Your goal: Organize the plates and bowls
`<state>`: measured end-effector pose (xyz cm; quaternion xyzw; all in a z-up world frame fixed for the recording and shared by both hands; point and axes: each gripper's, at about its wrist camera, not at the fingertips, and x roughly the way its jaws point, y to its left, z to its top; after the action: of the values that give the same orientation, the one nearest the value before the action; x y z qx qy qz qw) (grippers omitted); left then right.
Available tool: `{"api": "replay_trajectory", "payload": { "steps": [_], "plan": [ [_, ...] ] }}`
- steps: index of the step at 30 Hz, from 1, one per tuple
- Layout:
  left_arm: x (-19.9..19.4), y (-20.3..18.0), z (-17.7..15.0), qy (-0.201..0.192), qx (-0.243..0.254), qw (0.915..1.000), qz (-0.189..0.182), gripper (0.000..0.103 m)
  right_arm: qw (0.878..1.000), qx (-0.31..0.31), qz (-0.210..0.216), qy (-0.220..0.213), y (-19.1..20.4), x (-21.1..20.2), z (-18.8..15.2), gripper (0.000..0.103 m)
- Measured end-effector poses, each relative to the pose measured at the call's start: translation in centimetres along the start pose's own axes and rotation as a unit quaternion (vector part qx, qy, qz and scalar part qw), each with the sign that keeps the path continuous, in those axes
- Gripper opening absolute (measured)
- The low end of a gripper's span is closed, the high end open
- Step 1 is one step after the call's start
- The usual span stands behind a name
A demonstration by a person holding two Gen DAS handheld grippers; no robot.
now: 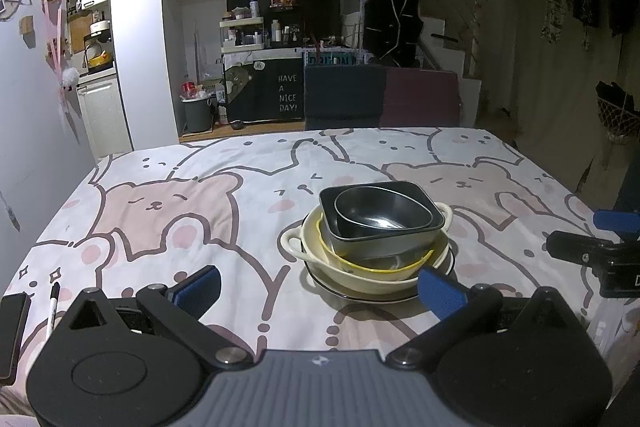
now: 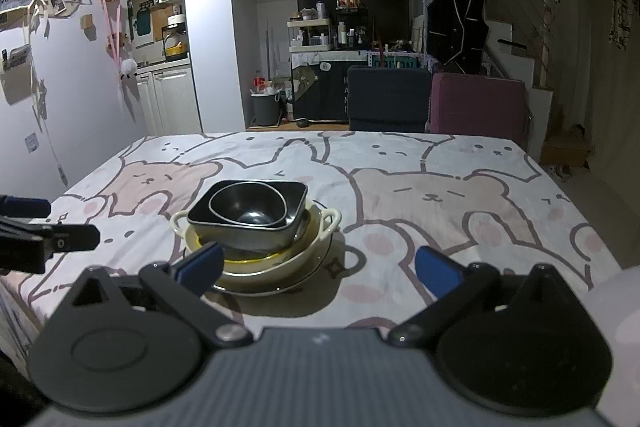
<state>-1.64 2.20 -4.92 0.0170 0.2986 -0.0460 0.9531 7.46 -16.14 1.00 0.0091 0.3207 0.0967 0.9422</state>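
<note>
One stack of dishes stands mid-table. A small round black bowl [image 1: 380,211] [image 2: 248,207] nests in a dark rectangular bowl [image 1: 384,243] [image 2: 248,237]. Under them sit a yellow-rimmed bowl [image 1: 372,267], a cream two-handled bowl [image 1: 360,279] [image 2: 288,261] and a dark-rimmed plate [image 1: 360,297] [image 2: 304,277]. My left gripper [image 1: 320,289] is open just short of the stack, holding nothing. My right gripper [image 2: 320,267] is also open and holds nothing, with the stack ahead to its left. Each gripper shows at the edge of the other's view: the right gripper [image 1: 592,255], the left gripper [image 2: 48,239].
A bear-patterned cloth [image 1: 180,211] covers the table. A dark phone [image 1: 12,331] and a marker pen [image 1: 52,307] lie at the near left edge. A dark blue chair [image 1: 344,95] and a maroon chair [image 1: 420,95] stand beyond the far edge.
</note>
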Motion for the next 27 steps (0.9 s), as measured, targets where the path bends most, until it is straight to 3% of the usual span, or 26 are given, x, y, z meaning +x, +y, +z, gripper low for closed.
{"api": "replay_trajectory", "payload": {
  "steps": [27],
  "plan": [
    [-0.13,-0.01,0.10,-0.001,-0.003,1.0000,-0.001,0.103,1.000,0.001,0.002,-0.001,0.18,0.10,0.09,0.102]
  ]
}}
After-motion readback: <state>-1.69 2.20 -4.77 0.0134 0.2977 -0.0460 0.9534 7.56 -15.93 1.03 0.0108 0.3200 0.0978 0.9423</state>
